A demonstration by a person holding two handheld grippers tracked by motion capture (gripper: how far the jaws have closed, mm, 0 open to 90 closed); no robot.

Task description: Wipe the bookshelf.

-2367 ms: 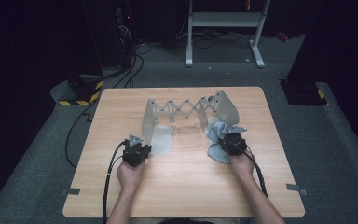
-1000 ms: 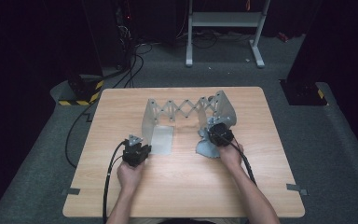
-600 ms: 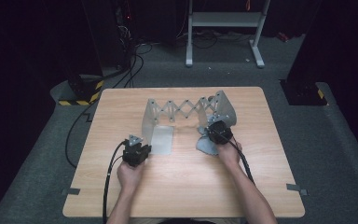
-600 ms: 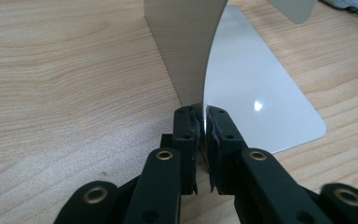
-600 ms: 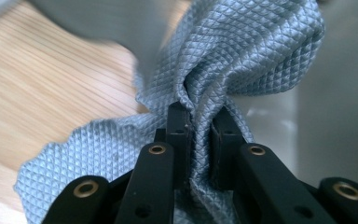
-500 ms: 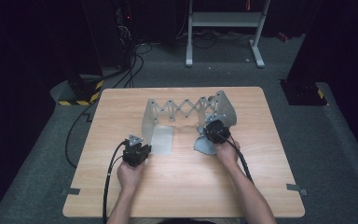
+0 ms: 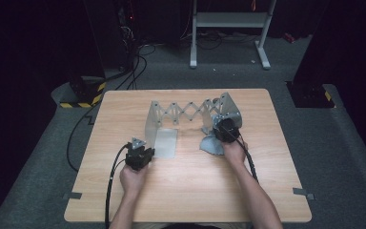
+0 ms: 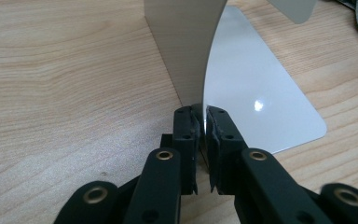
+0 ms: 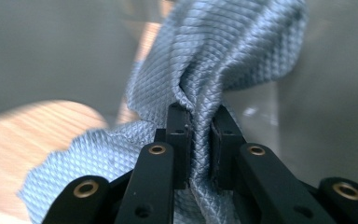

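Grey diamond-weave cloth [image 9: 223,56]: bunched and pinched between the jaws of the right tongs [image 7: 225,131], pressed up against the right end plate [image 7: 229,112] of the expanding metal bookend rack [image 7: 190,113]; a loose fold trails on the tabletop [image 7: 186,186] just below and to the left of those tongs. Since the earliest high view the right tongs have carried the cloth up from the open tabletop toward the right plate, and over the last half second they sit nearly unchanged there. Judgement: wiping of the right plate is underway, contact likely made, strokes not finished.

Left tongs [image 7: 139,155]: jaws drawn narrow, clamped on the lower edge of the rack's left upright plate [image 8: 186,42], with the flat base plate [image 8: 261,93] lying just to their right. Position unchanged across the earlier views. Judgement: they serve as the steadying hold, keeping the rack from sliding while the cloth works the far end.
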